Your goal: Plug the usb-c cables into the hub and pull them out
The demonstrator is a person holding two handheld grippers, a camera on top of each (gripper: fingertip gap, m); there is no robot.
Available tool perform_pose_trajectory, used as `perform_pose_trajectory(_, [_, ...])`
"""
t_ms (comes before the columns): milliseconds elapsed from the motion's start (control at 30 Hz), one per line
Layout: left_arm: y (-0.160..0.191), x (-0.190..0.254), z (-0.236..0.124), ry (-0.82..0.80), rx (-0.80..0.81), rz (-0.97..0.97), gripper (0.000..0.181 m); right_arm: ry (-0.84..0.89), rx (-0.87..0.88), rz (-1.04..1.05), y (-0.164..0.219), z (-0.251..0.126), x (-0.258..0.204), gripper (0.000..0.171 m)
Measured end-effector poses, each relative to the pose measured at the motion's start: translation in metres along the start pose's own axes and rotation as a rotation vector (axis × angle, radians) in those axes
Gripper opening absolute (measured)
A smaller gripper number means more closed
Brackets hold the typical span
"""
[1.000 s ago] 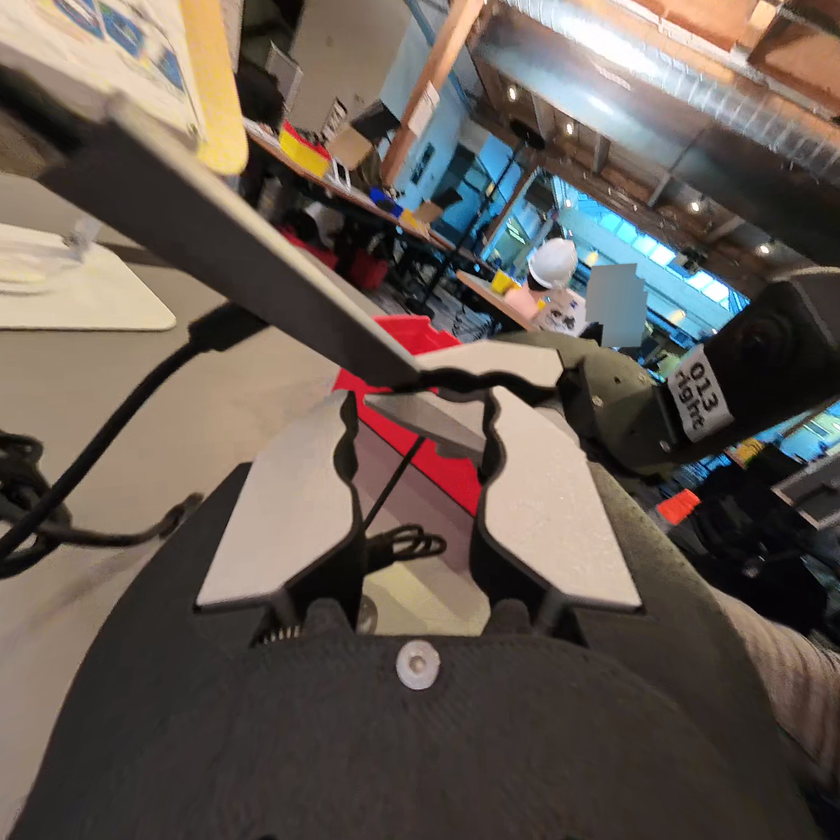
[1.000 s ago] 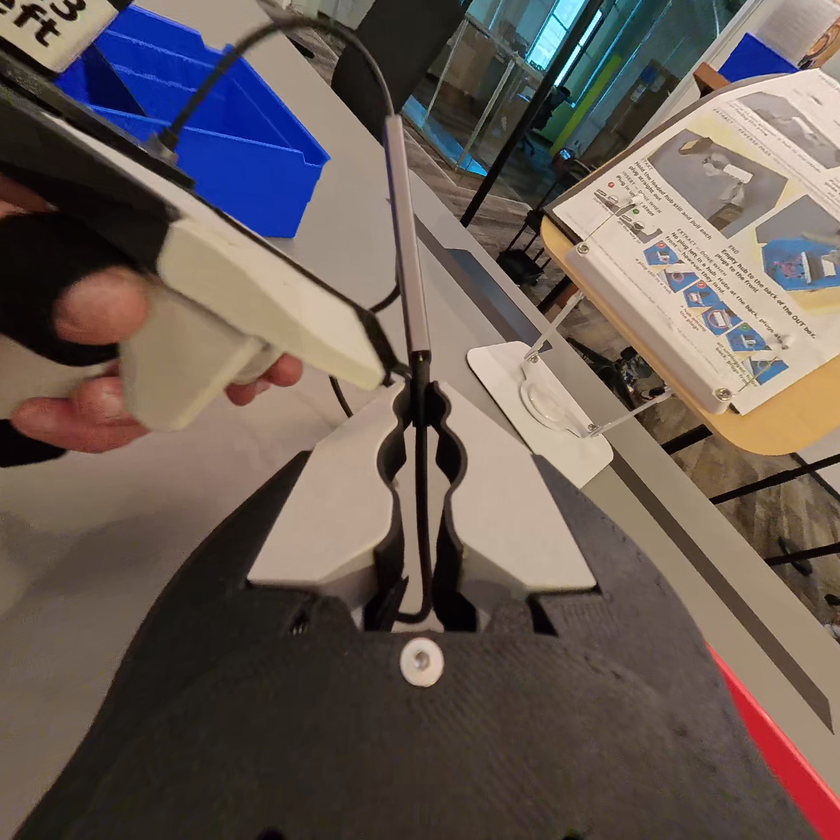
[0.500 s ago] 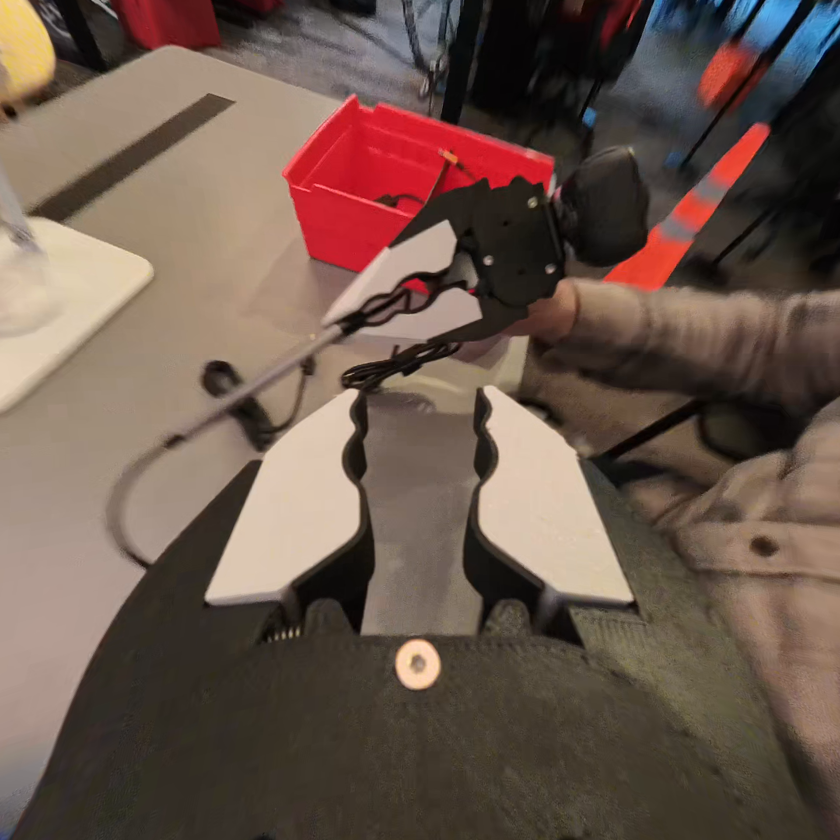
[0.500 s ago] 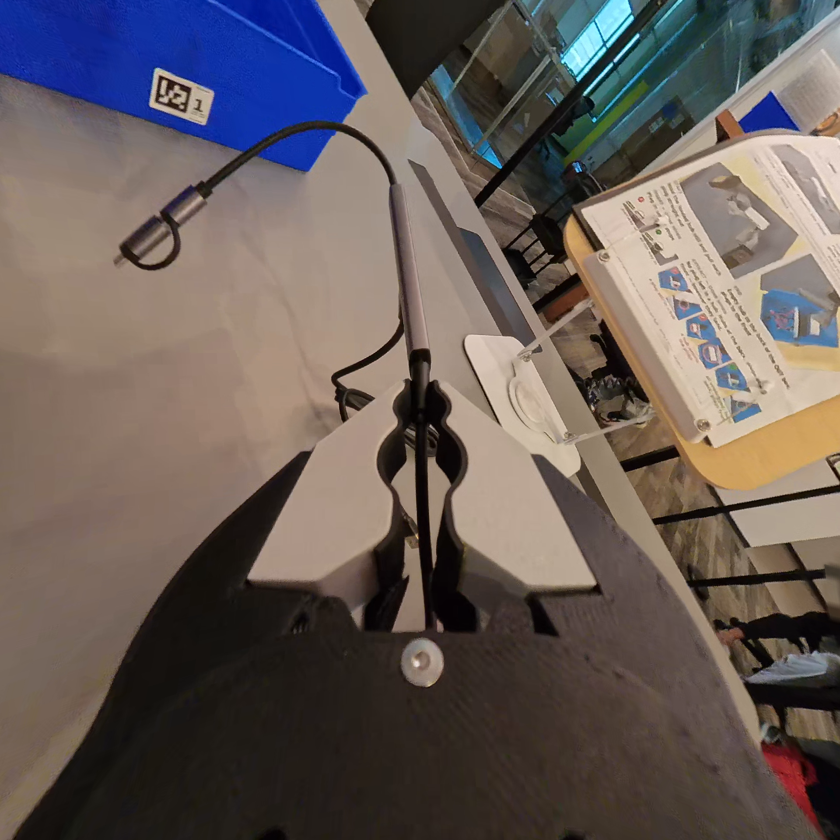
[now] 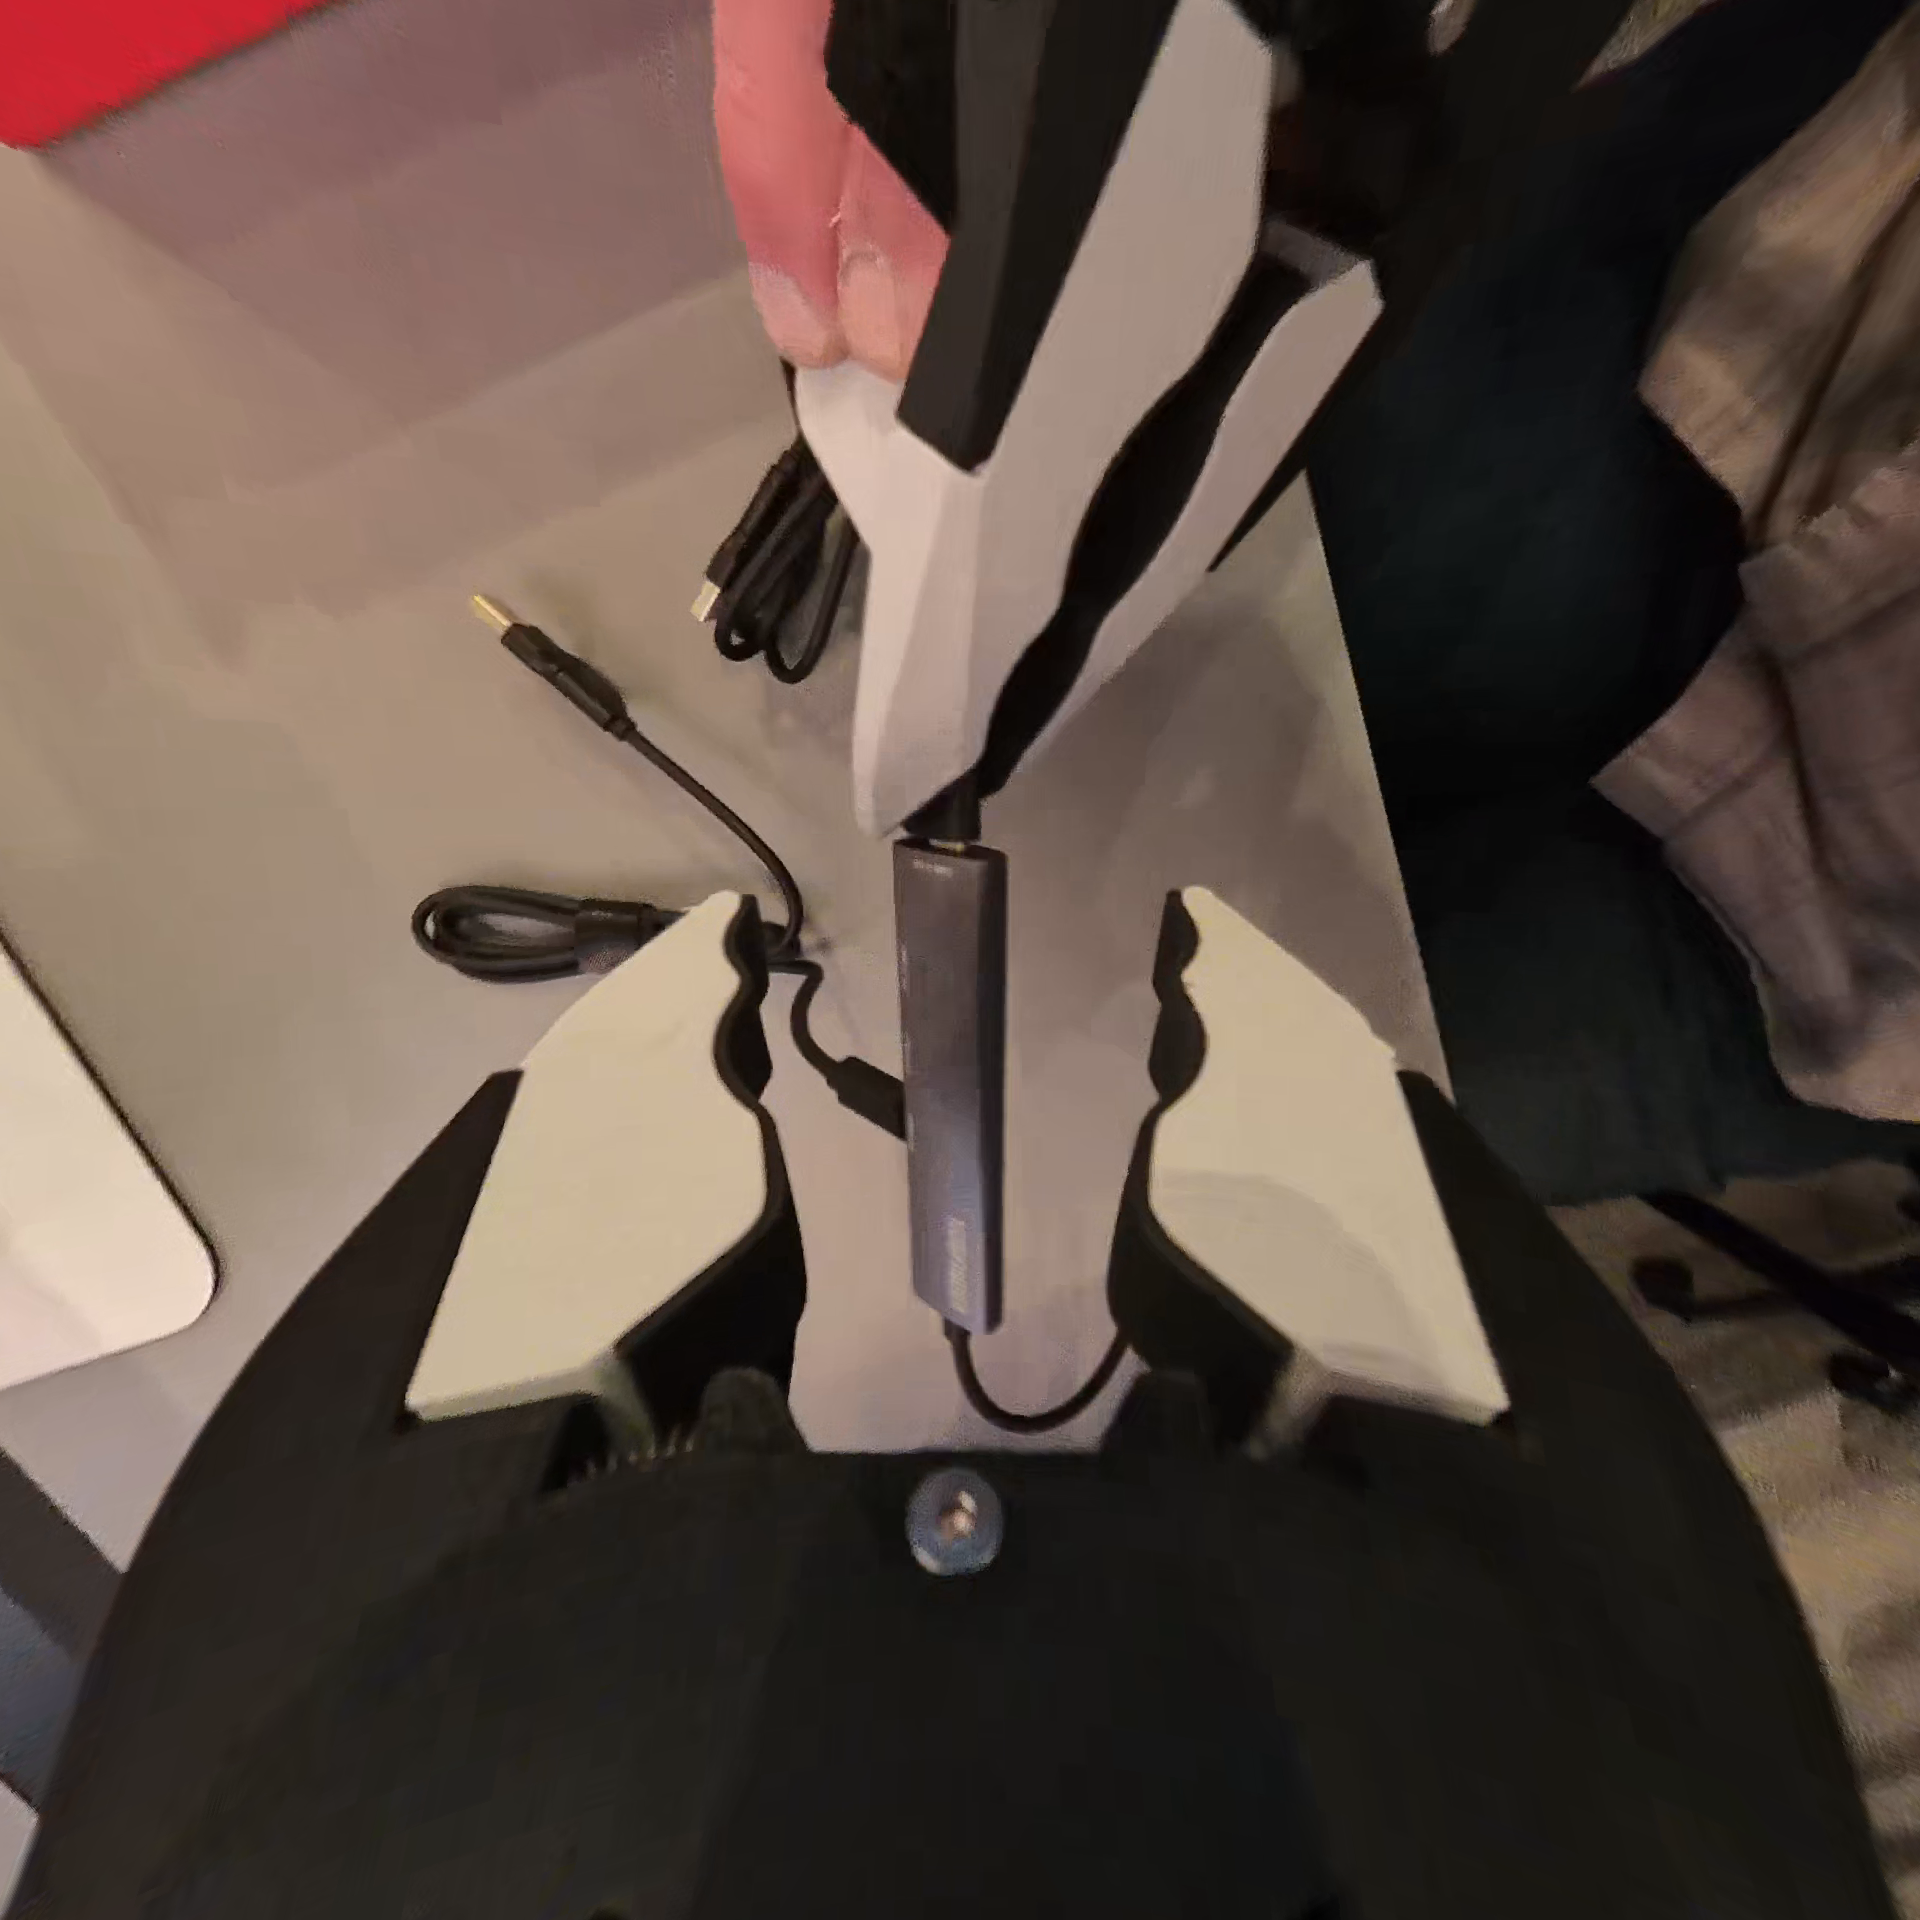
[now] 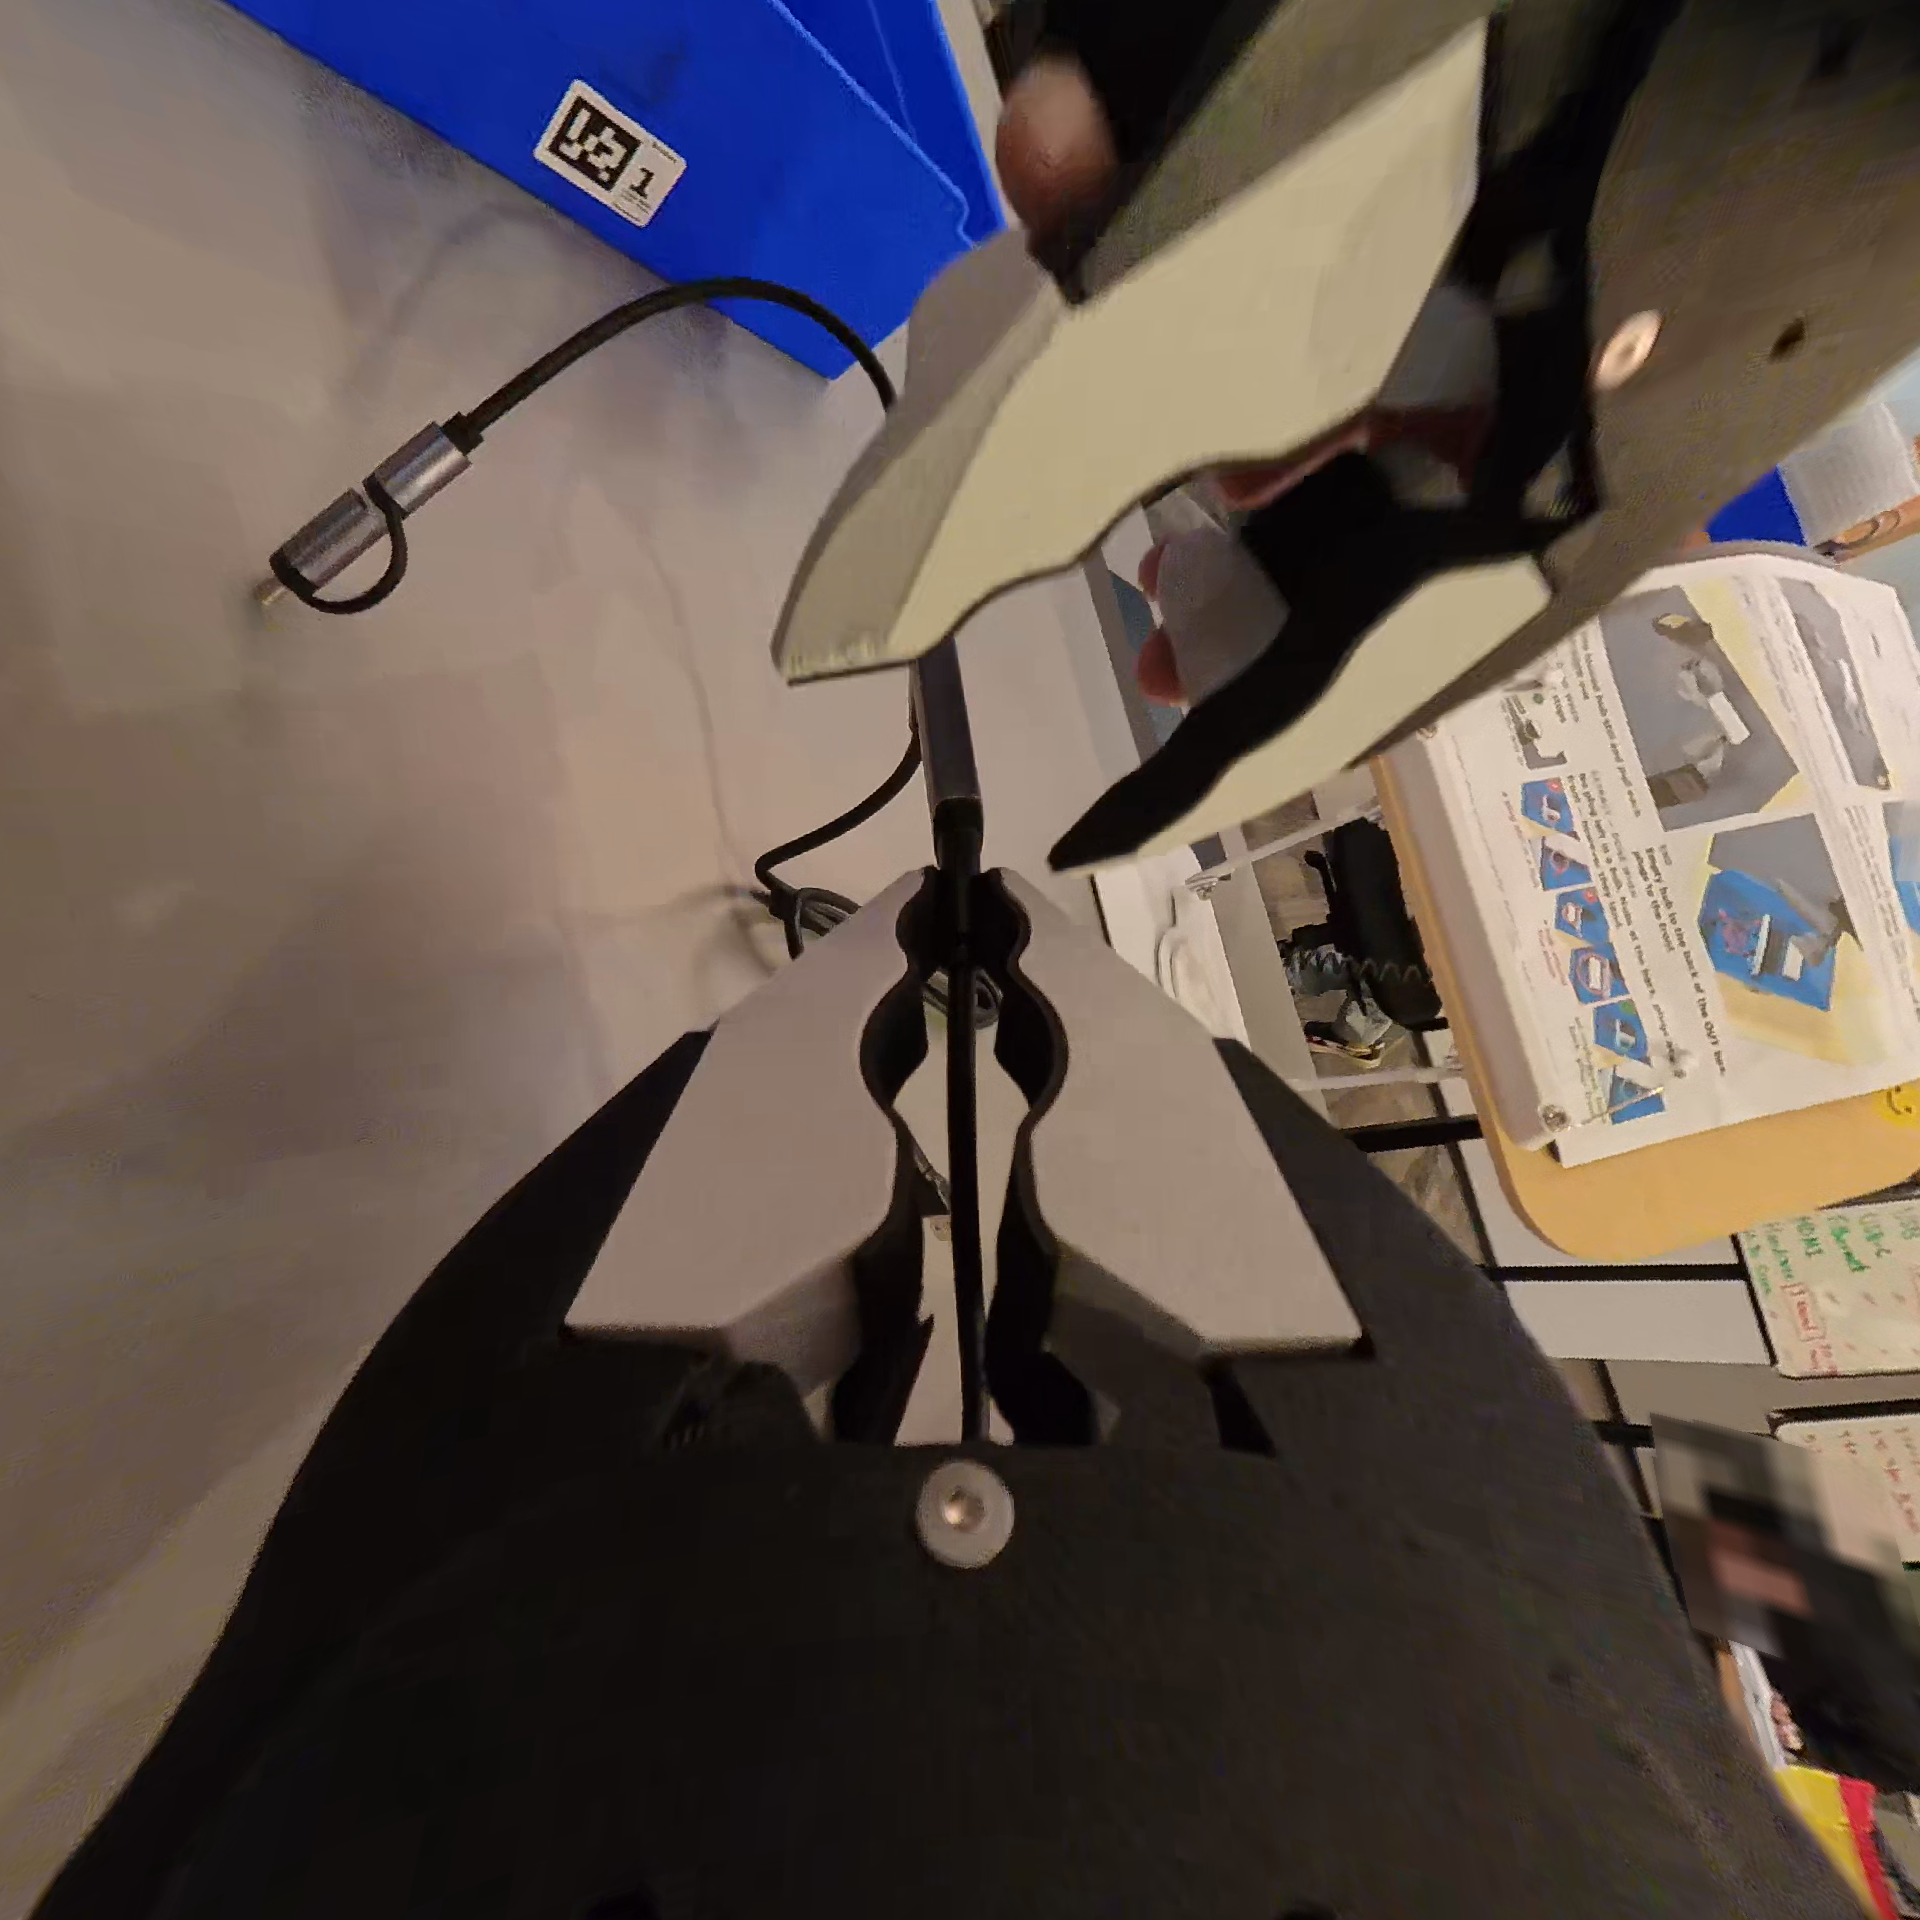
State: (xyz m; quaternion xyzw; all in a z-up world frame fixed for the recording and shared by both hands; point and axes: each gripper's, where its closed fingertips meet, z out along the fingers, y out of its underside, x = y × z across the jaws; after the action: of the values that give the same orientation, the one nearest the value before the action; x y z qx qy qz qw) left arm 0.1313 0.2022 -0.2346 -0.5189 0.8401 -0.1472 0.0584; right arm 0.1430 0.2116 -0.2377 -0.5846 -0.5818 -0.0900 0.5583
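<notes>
My left gripper (image 5: 956, 914) is wide apart, gripping nothing; the USB hub (image 5: 951, 1081) sits lengthwise in the gap btwn its fingers, touching neither; hub is a slim dark grey bar held up over the grey table (image 5: 312, 499).

My right gripper (image 6: 961, 883) is clamped tight on a thin black cable (image 6: 966, 1143) that enters the hub's near end; in the left wrist view its white fingertips (image 5: 935, 644) meet right at the hub's far end, so the hub hangs off that grip.

One black cable plug (image 5: 868, 1091) is seated in the hub's side port; its lead snakes away across the table to a free gold-tipped USB-A plug (image 5: 540, 655) lying flat.

Two coiled black cables on the table: one (image 5: 520, 925) just left of my left fingertip, one (image 5: 779, 582) by the right gripper.

Hub's own pigtail loops off its other end; in the right wrist view it ends in a grey dual adapter plug (image 6: 364, 530) lying on the table near the blue bin (image 6: 727, 135); red bin (image 5: 125, 62) at top left corner of the left wrist view.

Laminated instruction sheet (image 6: 1683, 862) on a tan board (image 6: 1662, 1195) off the table's right.
</notes>
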Motion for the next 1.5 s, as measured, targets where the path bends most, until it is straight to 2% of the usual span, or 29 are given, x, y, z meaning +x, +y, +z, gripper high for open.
perform_pose_trajectory(133, [0.006,0.005,0.017,0.129,-0.037,-0.006,0.059,0.004,0.011,-0.03,-0.003,-0.003,-0.002,0.004])
perform_pose_trajectory(400, [0.0,0.022,0.033,0.348,0.027,-0.04,0.024,0.013,0.034,-0.073,-0.004,-0.009,-0.003,0.004])
perform_pose_trajectory(633, [0.004,0.021,0.035,0.351,0.016,-0.015,0.024,-0.006,0.048,-0.086,-0.004,-0.006,-0.005,0.004])
perform_pose_trajectory(733, [0.007,0.018,0.035,0.319,0.005,-0.01,0.023,-0.028,0.068,-0.063,-0.006,-0.005,-0.004,0.005])
perform_pose_trajectory(800, [0.014,0.012,0.035,0.273,-0.027,0.004,0.023,-0.044,0.091,0.0,-0.006,-0.007,0.0,0.012])
perform_pose_trajectory(867, [0.018,0.007,0.033,0.229,-0.041,0.002,0.023,-0.085,0.118,0.129,-0.004,-0.01,0.004,0.02])
perform_pose_trajectory(1033, [0.032,-0.007,0.024,0.101,-0.095,0.019,0.023,-0.206,0.259,0.553,-0.009,-0.024,0.02,0.027])
perform_pose_trajectory(1100, [0.036,-0.012,0.021,0.042,-0.111,0.031,0.023,-0.287,0.31,0.678,-0.015,-0.023,0.02,0.029])
perform_pose_trajectory(1167, [0.038,-0.02,0.016,-0.034,-0.123,0.042,0.023,-0.325,0.291,0.762,-0.011,-0.012,0.019,0.031])
perform_pose_trajectory(1300, [0.041,-0.034,0.008,-0.198,-0.131,0.043,0.023,-0.319,0.339,0.868,-0.011,0.005,0.025,0.028])
perform_pose_trajectory(1500, [0.048,-0.043,-0.001,-0.382,-0.115,0.019,0.023,-0.289,0.373,0.801,-0.018,0.022,0.029,0.027])
